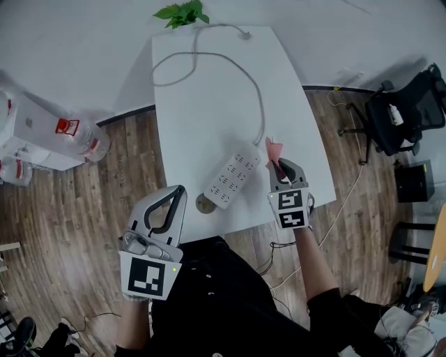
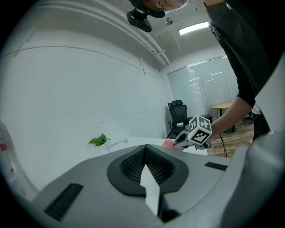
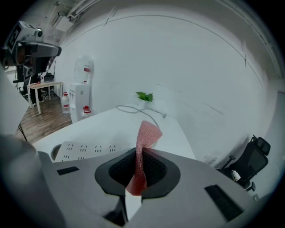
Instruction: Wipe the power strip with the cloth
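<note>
table point(image 1: 182, 139) bare left of power strip point(image 1: 232, 177); cable point(image 1: 260, 104) loops across far half; plant point(image 1: 182, 12) at far edge; chair point(image 1: 408, 115) well right.

We see bright, even light; the ceiling light point(image 2: 194, 28) glares. Soft shadow off the left edge of the table point(image 1: 209, 104). Gripper views are fisheye with black corners; the left gripper point(image 2: 144, 149) looks slightly soft up close.

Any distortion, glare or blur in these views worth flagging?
Head view: evenly lit, sharp, the table edges bowing slightly. Left gripper view: heavy fisheye, black corners, ceiling light blown out. Right gripper view: same fisheye; the cloth in the right tongs is sharp.
</note>
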A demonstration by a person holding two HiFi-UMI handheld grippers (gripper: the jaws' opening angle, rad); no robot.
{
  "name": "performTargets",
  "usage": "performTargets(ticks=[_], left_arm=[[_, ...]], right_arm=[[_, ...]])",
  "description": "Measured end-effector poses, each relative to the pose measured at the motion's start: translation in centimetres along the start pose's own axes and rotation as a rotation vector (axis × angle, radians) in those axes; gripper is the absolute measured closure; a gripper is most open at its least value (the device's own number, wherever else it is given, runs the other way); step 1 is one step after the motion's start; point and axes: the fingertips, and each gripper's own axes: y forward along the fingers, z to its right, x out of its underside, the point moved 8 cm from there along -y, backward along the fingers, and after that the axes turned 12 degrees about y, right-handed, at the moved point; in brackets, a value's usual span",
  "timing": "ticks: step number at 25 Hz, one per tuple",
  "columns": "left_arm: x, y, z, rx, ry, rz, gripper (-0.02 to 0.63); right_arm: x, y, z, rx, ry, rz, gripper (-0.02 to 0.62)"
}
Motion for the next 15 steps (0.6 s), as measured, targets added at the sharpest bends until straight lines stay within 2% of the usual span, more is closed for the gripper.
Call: performTargets(ticks=[4,15], left_arm=[[0.6,-0.1,-0.1,0.001,-0.004,-0.018,0.594],[1.9,-0.7,-0.9,-0.021,-0.029,-0.041,0.594]], right_arm=[[1.5,2.2,0.6,0.005,-0.003,-0.065,0.545],[4.6,5.9,1.9,0.024,0.092,-0.188,0.546]])
